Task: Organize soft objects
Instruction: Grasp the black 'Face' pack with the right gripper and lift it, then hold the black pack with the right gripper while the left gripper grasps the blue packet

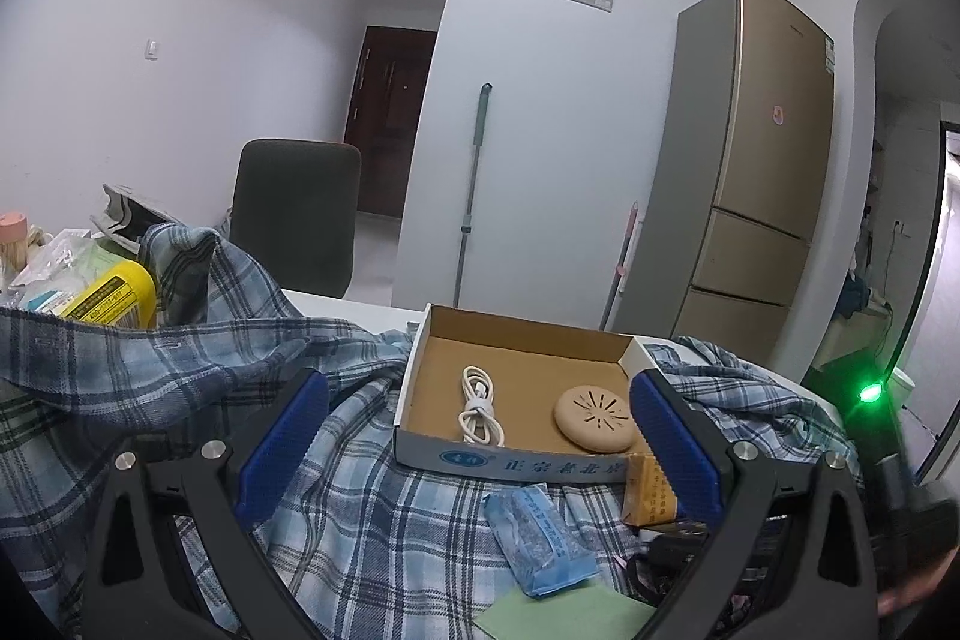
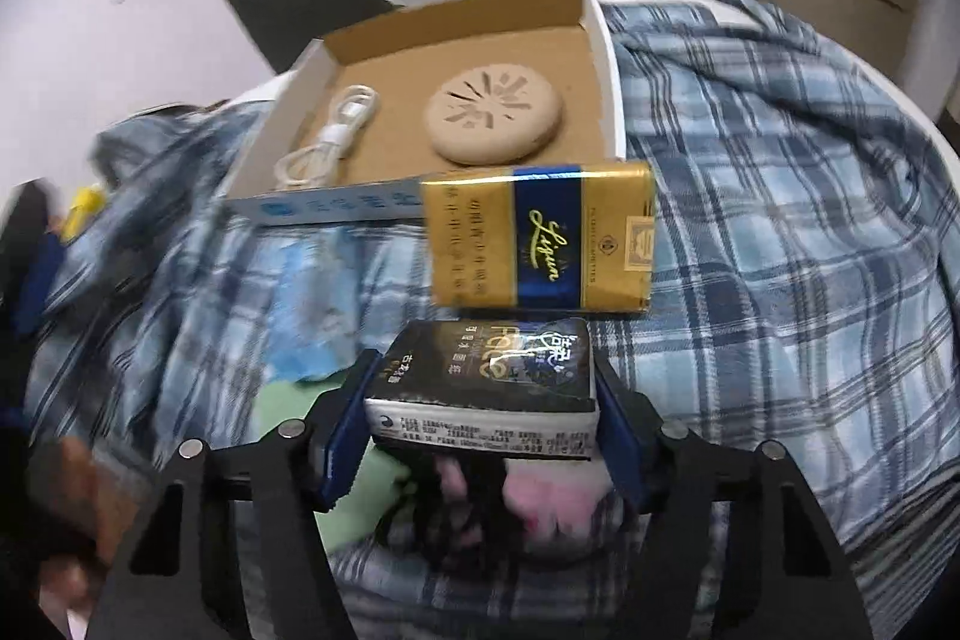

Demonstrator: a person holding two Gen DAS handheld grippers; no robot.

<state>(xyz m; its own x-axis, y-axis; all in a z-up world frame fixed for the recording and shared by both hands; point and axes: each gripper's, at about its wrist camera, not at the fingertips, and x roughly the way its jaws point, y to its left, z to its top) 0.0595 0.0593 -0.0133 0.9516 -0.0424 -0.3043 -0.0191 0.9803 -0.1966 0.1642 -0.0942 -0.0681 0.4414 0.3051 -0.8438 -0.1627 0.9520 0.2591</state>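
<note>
Right hand-held gripper (image 2: 480, 400): blue pads clamped on both sides of a dark tissue pack (image 2: 486, 376), held just above the plaid shirt (image 2: 780, 232). Pink and dark fabric below the pack, blurred, kind not clear.

Left hand-held gripper (image 1: 474, 448): fingers spread wide apart, nothing between the pads, poised over the plaid shirt (image 1: 336, 490).

Plaid shirt: blue and white check, crumpled, spread across the white tabletop (image 1: 336, 307) and bunched high at left.

Cardboard tray (image 2: 606, 58): open, shallow, resting on the shirt. Contents: coiled white cable (image 2: 330, 136) at left; round beige disc (image 2: 492, 115) with slotted top at right; the two apart.

Gold cigarette pack (image 2: 540, 244): blue band, lying flat on the shirt, touching the tray's near wall, just beyond the tissue pack.

Blue packet (image 1: 540, 538): lying on the shirt in front of the tray.

Green cloth (image 1: 558, 616): flat, at the near edge beside the blue packet.

Yellow can (image 1: 114, 298): far left, among assorted packets behind the shirt.

Background: dark chair (image 1: 294, 214), gold fridge (image 1: 762, 160), mop handle (image 1: 474, 184) against the wall.
</note>
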